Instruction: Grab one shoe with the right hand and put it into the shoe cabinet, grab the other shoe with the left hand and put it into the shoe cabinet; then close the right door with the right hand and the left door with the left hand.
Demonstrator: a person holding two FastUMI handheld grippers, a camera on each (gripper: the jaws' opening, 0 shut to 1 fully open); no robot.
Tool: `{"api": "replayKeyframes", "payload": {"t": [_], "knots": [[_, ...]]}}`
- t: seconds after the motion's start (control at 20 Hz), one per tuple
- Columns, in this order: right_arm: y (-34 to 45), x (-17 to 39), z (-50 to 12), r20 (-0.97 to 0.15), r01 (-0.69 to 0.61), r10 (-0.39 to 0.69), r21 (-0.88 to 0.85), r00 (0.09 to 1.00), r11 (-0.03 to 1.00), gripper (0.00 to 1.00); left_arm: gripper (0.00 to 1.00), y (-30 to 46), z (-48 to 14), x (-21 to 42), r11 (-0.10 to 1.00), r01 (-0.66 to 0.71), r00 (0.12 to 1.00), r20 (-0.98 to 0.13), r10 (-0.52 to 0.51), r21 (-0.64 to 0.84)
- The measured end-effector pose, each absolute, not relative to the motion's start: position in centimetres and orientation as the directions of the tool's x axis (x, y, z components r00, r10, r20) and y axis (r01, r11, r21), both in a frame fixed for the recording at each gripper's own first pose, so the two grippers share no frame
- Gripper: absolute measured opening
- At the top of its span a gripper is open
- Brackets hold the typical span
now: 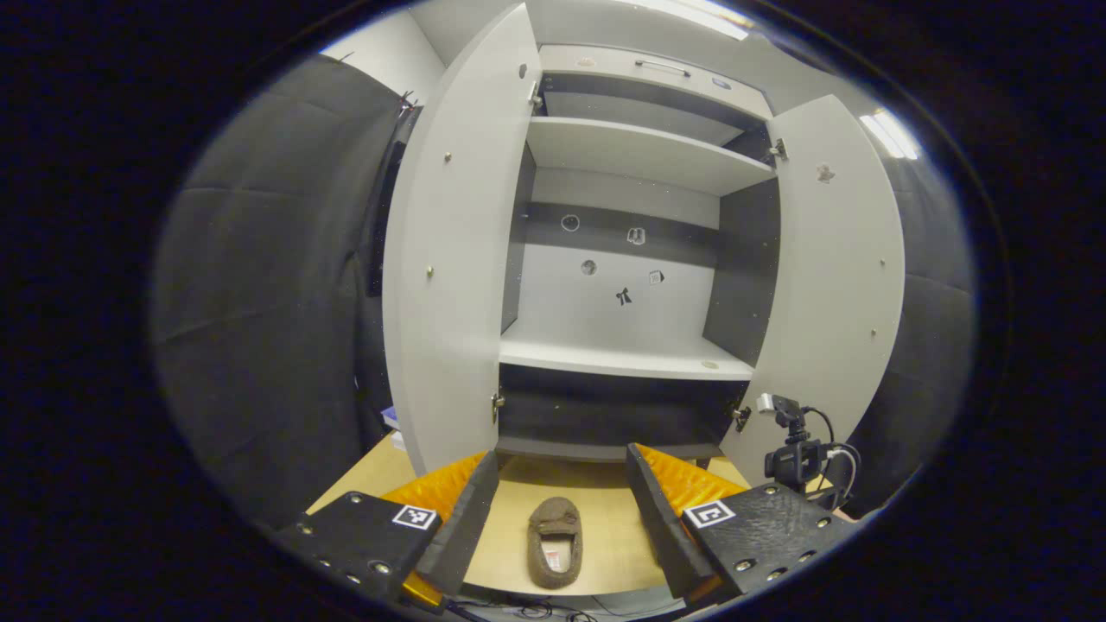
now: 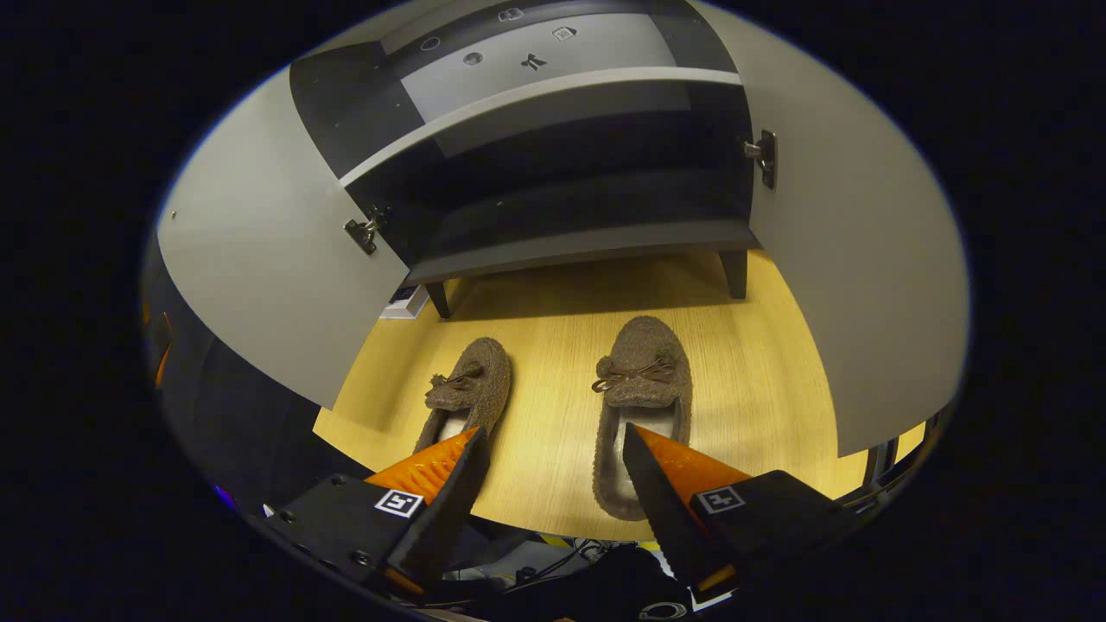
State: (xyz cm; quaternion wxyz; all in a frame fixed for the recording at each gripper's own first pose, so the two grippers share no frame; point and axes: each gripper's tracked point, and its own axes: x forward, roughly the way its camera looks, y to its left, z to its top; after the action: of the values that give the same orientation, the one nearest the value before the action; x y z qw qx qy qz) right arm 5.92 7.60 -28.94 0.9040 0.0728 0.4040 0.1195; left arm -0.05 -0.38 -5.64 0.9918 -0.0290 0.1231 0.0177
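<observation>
Two soft slippers wait below the open shoe cabinet

We see both fuzzy slippers, right shoe (image 2: 641,406) and left shoe (image 2: 467,390), on the bench (image 2: 553,345). Right gripper (image 2: 553,471) and left gripper (image 1: 562,492) hold jaws spread. Light and floppy, we judge; pinch the heel rim.

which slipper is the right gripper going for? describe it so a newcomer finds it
Start at the open shoe cabinet, then look at the wooden floor before it. Of two brown slippers, it is the right slipper, larger in view, heel under the right gripper.
</observation>
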Motion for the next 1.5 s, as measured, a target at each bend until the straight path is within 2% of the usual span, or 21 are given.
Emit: {"api": "replayKeyframes", "payload": {"t": [0.4,0.6,0.85,0.9,1.05,1.15,1.2,1.3,1.35,1.45,1.5], "knots": [[8.6,9.6,-34.8,-0.761,-0.101,0.205,0.182,0.616,0.978,0.99,0.87,-2.0,-8.3,0.0,0.998,-0.015,0.948,-0.317,-0.003,-0.056],[8.6,10.1,-36.8,-0.774,-0.081,0.179,0.164,0.608,0.983,0.99,0.87,-1.1,-8.7,0.0,0.997,-0.041,0.946,-0.325,0.019,-0.061],[7.3,13.0,-38.1,-0.744,-0.056,0.070,0.044,0.664,0.997,0.99,0.87,0.5,-9.3,-0.7,0.995,-0.083,0.938,-0.340,0.063,-0.047],[6.9,13.6,-38.5,-0.747,-0.055,0.046,0.013,0.663,0.998,0.93,0.87,0.8,-9.7,-0.8,0.995,-0.091,0.934,-0.349,0.071,-0.040],[6.4,14.0,-39.6,-0.767,-0.043,-0.008,-0.046,0.642,0.998,0.99,0.88,1.2,-10.0,-0.8,0.993,-0.109,0.932,-0.351,0.090,-0.035],[5.2,14.0,-39.6,-0.765,-0.024,-0.064,-0.104,0.641,0.994,0.87,0.87,0.9,-9.9,-0.5,0.994,-0.101,0.934,-0.349,0.080,-0.043],[4.4,14.2,-39.6,-0.759,-0.010,-0.093,-0.130,0.645,0.991,0.76,0.87,0.8,-9.8,-0.1,0.995,-0.096,0.936,-0.345,0.076,-0.042],[4.3,14.0,-39.8,-0.771,-0.029,-0.072,-0.116,0.633,0.993,0.29,0.87,0.3,-9.5,0.5,0.997,-0.073,0.941,-0.334,0.056,-0.039],[4.2,14.1,-39.8,-0.775,-0.048,-0.056,-0.111,0.629,0.993,0.37,0.88,0.0,-9.3,0.7,0.998,-0.058,0.944,-0.327,0.042,-0.039],[4.4,13.8,-39.9,-0.779,-0.060,-0.025,-0.080,0.626,0.995,0.34,0.87,-0.4,-9.0,1.3,0.999,-0.036,0.948,-0.317,0.025,-0.031],[4.4,13.7,-38.7,-0.787,-0.066,-0.017,-0.072,0.616,0.995,0.14,0.87,-0.7,-8.8,1.7,0.999,-0.025,0.949,-0.314,0.014,-0.029]]}}
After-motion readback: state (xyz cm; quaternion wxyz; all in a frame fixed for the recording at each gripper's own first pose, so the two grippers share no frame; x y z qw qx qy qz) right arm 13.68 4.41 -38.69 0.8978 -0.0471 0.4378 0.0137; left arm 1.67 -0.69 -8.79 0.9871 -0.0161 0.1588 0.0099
